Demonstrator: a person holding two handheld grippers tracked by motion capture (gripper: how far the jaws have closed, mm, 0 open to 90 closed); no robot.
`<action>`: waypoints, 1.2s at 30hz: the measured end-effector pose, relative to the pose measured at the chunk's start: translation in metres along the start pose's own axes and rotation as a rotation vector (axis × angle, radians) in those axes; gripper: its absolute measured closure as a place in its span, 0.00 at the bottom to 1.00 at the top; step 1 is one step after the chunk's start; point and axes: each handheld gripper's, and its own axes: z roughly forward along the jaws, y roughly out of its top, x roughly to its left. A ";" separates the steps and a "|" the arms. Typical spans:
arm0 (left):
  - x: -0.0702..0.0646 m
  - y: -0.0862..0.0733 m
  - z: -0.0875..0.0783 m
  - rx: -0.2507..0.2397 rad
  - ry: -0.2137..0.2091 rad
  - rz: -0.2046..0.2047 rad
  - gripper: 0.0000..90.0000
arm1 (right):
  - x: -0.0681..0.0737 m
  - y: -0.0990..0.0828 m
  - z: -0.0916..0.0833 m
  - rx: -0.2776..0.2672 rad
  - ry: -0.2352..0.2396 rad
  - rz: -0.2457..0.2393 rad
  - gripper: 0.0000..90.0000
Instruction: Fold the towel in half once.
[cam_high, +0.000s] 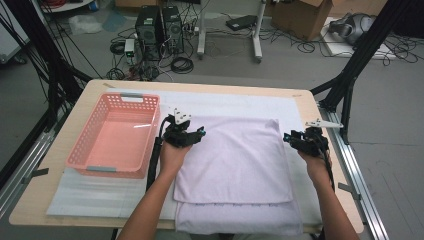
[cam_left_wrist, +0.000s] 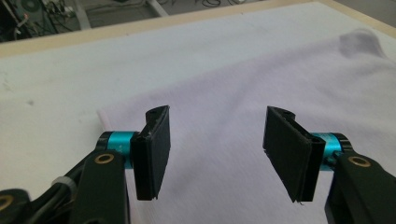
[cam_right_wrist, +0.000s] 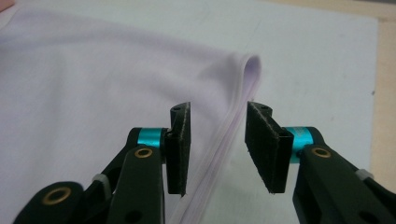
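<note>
Your folded lilac cloth (cam_high: 232, 160) lies flat on the white mat (cam_high: 100, 192) in the middle of the wooden table (cam_high: 40, 200), with a wider layer of it showing along the near edge. A pink plastic basket (cam_high: 116, 134) stands on the mat just to its left.

Your left gripper (cam_high: 186, 134) sits over the cloth's far left corner. In the left gripper view (cam_left_wrist: 217, 154), its jaws stand wide apart above the fabric, with the cloth's edge running under the left jaw; nothing is pinched.

Your right gripper (cam_high: 300, 140) is at the cloth's right edge, near the far right corner. In the right gripper view (cam_right_wrist: 218, 149), its jaws are spread on either side of the stacked fold edges, and the pads are not pressing on the fabric.
</note>
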 end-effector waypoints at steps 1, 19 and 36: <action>-0.001 -0.001 -0.001 0.017 -0.016 -0.008 0.46 | 0.002 -0.004 -0.003 0.004 0.004 -0.004 0.68; -0.018 -0.054 -0.068 -0.035 -0.178 0.023 0.33 | 0.055 -0.073 -0.077 0.038 0.055 -0.066 0.70; -0.028 -0.093 -0.122 -0.056 -0.153 0.048 0.43 | 0.085 -0.114 -0.100 0.074 0.023 -0.059 0.71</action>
